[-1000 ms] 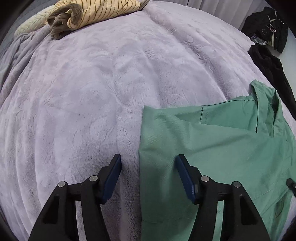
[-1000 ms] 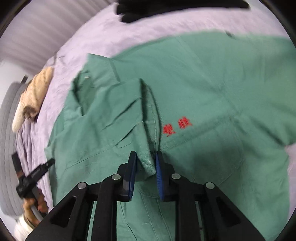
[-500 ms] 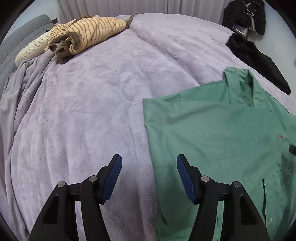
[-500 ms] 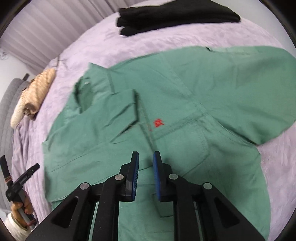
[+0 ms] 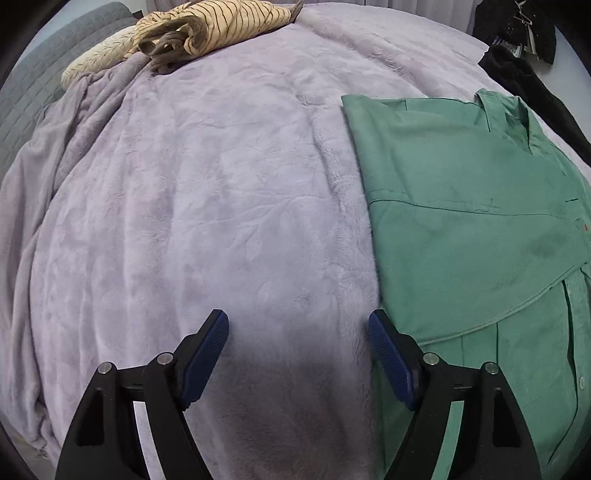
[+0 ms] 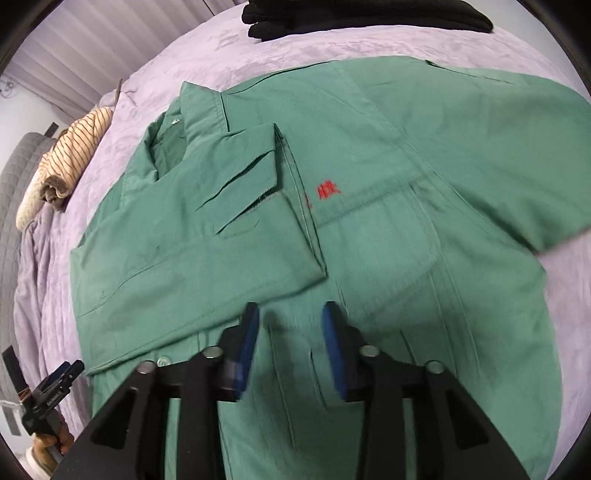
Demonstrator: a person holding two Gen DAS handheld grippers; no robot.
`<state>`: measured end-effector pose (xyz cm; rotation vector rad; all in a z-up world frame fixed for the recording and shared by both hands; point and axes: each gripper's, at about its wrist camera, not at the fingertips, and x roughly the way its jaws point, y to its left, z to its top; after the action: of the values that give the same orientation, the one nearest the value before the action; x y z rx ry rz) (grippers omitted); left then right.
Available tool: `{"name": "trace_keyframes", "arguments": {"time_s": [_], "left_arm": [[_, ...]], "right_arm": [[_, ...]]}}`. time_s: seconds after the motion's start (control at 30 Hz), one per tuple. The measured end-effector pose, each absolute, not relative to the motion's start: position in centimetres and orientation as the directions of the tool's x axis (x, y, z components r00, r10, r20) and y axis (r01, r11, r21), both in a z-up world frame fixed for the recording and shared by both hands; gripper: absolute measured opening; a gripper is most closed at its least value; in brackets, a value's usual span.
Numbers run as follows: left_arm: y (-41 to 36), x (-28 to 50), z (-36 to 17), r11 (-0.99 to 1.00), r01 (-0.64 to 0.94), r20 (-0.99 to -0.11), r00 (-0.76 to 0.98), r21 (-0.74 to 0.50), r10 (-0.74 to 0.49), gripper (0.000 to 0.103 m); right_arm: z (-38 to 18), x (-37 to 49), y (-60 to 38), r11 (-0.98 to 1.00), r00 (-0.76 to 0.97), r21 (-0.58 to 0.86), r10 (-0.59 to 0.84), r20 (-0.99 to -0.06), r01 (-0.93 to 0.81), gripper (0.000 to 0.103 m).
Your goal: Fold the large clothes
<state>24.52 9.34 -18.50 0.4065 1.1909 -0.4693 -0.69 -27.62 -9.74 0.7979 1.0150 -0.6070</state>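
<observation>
A green work shirt (image 6: 388,229) with red stitched characters lies spread on the lilac bedspread (image 5: 207,206), its left sleeve folded across the chest. My right gripper (image 6: 290,321) hovers over the shirt's front below that sleeve, its jaws opening with nothing between them. In the left wrist view the shirt (image 5: 465,221) fills the right side, its folded edge running down the frame. My left gripper (image 5: 297,328) hangs over bare bedspread just left of that edge, jaws opening wide and empty. The left gripper (image 6: 55,384) also shows at the right wrist view's lower left.
A striped beige garment (image 5: 207,29) and a cream pillow (image 5: 96,62) lie at the bed's far end. Black clothes (image 6: 362,14) lie beyond the shirt, black clothes (image 5: 532,74) also showing in the left wrist view. A grey quilted headboard (image 5: 33,99) stands left.
The right gripper let go of the sleeve, which now lies folded across the chest, and its jaws spread. The left gripper moved left off the shirt's edge onto bare bedspread and widened.
</observation>
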Motion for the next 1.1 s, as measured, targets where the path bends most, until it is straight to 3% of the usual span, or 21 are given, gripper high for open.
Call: {"name": "trace_keyframes", "arguments": {"time_s": [0.17,0.33,0.43,0.6,0.73,0.8,0.9,1.1], "left_arm": [[11.2,23.7,-16.8,0.844,0.533,-0.944,0.305,0.057,-0.128,0.080],[12.6,20.7,-15.3,0.871,0.489,-0.949,0.295,0.048,-0.114,0.080],[14.1,19.8,-15.4,0.885,0.464,-0.955,0.275,0.029,-0.113,0.080],[17.0,18.5,-15.3,0.899,0.438,-0.959,0.264,0.026,-0.100,0.080],[18.9,18.1,-15.1,0.913,0.409,-0.960,0.258,0.009,-0.106,0.080],[19.5,18.2,-15.2,0.920,0.392,-0.963,0.252,0.007,-0.100,0.080],[20.0,18.3,-15.4,0.928,0.372,-0.966,0.236,-0.006,-0.101,0.080],[19.8,18.2,-14.8,0.917,0.399,-0.962,0.252,0.009,-0.101,0.080]], "right_arm": [[-9.3,-0.9,-23.7,0.545,0.502,0.448,0.057,-0.863,0.708,0.048],[-11.6,4.6,-15.7,0.445,0.623,0.716,0.362,-0.693,0.537,0.053],[-13.9,10.6,-10.4,0.405,0.627,0.790,0.482,-0.612,0.460,0.053],[-16.8,16.8,-6.0,0.408,0.610,0.782,0.489,-0.623,0.471,0.053],[-16.2,19.5,-5.9,0.361,0.684,0.848,0.504,-0.528,0.389,0.054],[-15.7,20.3,-5.6,0.402,0.670,0.844,0.521,-0.529,0.354,0.057],[-17.3,20.6,-4.5,0.458,0.566,0.787,0.548,-0.616,0.413,0.057],[-15.1,18.6,-2.4,0.531,0.517,0.763,0.564,-0.643,0.370,0.057]]}}
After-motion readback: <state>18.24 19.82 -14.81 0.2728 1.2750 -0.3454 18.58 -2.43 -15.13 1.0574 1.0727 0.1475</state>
